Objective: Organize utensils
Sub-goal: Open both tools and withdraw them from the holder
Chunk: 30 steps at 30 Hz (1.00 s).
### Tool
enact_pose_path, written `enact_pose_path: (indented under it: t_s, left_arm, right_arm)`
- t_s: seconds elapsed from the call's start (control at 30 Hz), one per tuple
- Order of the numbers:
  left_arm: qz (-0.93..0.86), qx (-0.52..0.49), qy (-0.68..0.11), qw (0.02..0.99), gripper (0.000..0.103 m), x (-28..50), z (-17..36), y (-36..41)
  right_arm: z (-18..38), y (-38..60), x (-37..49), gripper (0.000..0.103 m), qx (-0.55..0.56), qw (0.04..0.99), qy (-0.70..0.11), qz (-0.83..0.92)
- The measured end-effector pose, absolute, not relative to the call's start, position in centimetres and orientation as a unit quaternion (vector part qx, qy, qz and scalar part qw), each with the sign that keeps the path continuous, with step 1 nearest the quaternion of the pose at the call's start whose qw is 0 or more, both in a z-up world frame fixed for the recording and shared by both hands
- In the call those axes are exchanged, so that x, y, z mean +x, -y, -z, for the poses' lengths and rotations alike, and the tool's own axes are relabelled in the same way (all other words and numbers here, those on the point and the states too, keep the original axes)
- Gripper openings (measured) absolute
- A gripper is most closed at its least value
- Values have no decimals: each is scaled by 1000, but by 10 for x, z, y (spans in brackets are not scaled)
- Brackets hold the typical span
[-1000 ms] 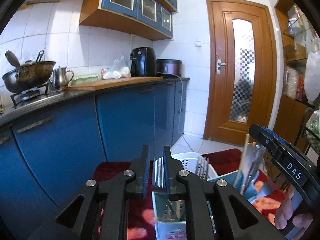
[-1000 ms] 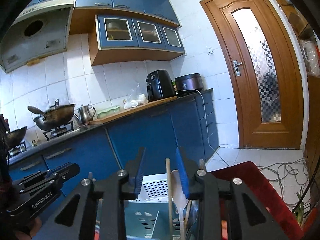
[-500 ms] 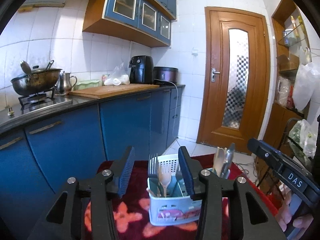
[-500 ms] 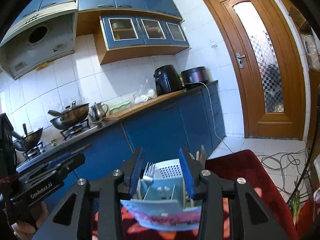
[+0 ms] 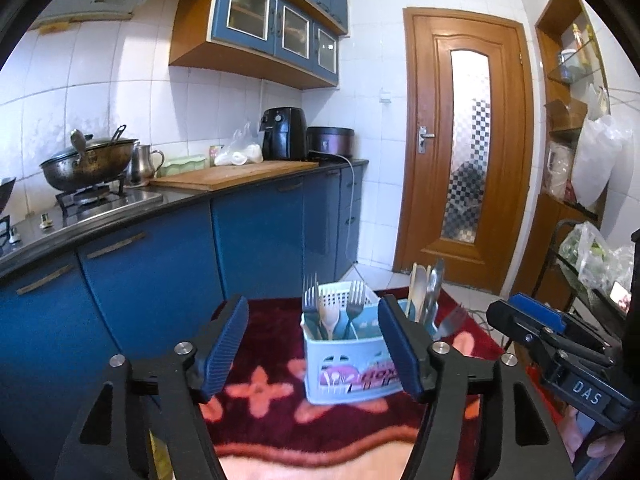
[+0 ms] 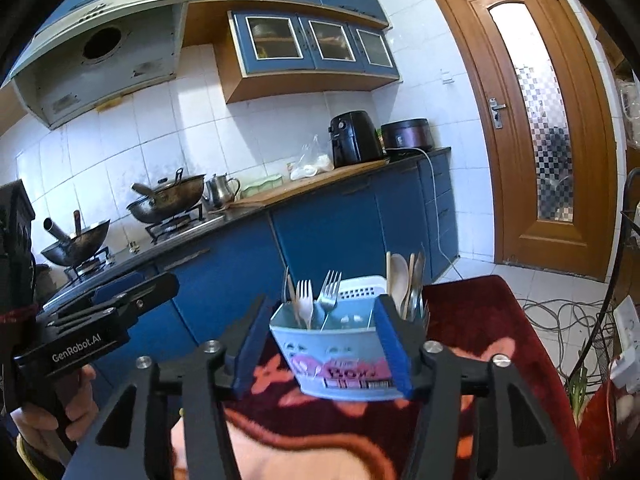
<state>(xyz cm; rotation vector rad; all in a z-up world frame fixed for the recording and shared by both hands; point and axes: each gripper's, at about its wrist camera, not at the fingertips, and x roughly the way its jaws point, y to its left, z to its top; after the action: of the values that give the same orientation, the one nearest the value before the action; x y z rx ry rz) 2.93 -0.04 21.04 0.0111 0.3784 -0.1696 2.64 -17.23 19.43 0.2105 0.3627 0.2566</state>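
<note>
We see both tools spread wide with nothing between the pads. The left gripper [image 5: 312, 344] hangs above the red floral rug [image 5: 260, 392], and the light-blue utensil caddy [image 5: 352, 368] stands on that rug ahead, partly behind its right finger. The right gripper [image 6: 326, 346] frames the same caddy [image 6: 340, 356] between its fingers, apart from it.

Caddy contents, from the left-wrist view: metal forks [image 5: 354, 304] and a white plastic fork [image 5: 329, 316] upright in the front-left compartment; spoons and wooden sticks [image 5: 424, 288] upright in the right part. A white perforated basket [image 5: 340, 292] sits just behind.

Writing: we read "DAS" [image 5: 586, 387] in white on the body of the other tool at the right edge of the left view. "GenRobot.AI" [image 6: 76, 349] shows on the tool body at the left of the right view, a hand [image 6: 60, 404] wrapped under it. The caddy front carries a pink and purple printed label [image 6: 340, 368] with cutlery icons; its lettering is too blurred for us to read.

Background: blue cabinets [image 5: 160, 264], wok [image 5: 86, 164] on the stove, black air fryer [image 5: 285, 133], wooden door [image 5: 466, 152].
</note>
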Motion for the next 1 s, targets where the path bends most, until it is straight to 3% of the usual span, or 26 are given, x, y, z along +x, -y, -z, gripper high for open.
enact_pose_path:
  t_s: [0.37,1.0]
  left_arm:
    - [95,-11,-224,970,75,2,-176,-3]
    - [87,-37,-271,958,75,18,-78,1]
  right_arm:
    - [-166,167,-2,80,75,969,-206,-113]
    - [-74,174,14,90,69,956,-280,-60]
